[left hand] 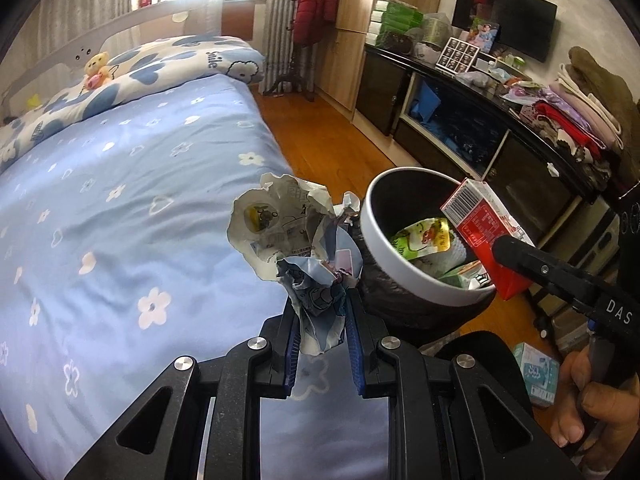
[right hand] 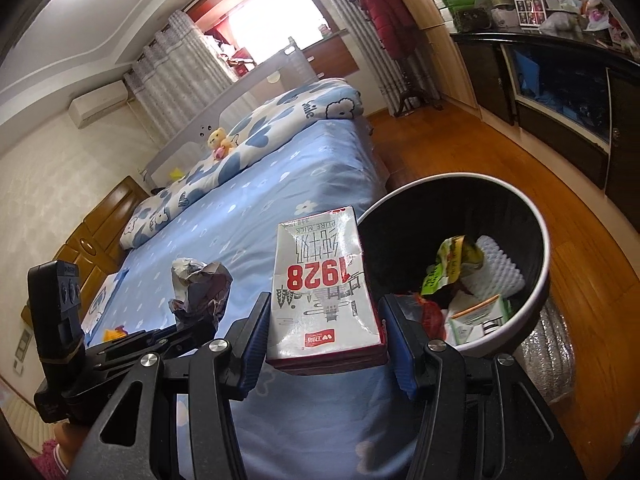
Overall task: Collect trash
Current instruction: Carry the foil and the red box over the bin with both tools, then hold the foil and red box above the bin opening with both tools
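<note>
Each camera sits just behind its own gripper, looking forward and down along the fingers. The left gripper [left hand: 322, 344] view faces the bed [left hand: 120, 200], bin [left hand: 400, 256] close ahead to its right. The right gripper [right hand: 326, 344] view shares bed [right hand: 280, 200] and bin [right hand: 536, 216], seeing the left gripper [right hand: 188, 320] at its left.

Home bedroom, bed [left hand: 132, 184] with floral sheet, coat rack [left hand: 308, 24], wooden wardrobe [left hand: 356, 32]
</note>
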Tool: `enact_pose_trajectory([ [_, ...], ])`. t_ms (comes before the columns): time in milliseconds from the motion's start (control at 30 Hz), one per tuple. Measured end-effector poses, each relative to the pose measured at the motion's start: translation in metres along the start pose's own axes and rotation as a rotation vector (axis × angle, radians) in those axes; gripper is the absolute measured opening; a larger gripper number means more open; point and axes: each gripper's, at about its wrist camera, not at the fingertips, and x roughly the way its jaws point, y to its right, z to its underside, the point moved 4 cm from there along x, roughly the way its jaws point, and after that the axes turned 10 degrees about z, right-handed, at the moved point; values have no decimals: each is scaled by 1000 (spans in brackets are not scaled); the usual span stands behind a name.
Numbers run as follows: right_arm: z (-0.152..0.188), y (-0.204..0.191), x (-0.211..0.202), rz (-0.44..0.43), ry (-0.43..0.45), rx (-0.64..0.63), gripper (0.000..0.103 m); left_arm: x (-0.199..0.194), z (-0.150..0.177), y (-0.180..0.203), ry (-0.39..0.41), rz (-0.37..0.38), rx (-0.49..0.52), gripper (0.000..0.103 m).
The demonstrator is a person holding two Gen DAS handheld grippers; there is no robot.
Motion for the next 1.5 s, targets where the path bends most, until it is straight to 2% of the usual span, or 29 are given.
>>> enact_pose_trajectory([
  [800,-20,29,-4,70,16,36,54,44,-25,30,-43,35,79,19],
  [1500,-29,48,7,115,-13,66,54,81,-46,48,-78,38,122,19],
])
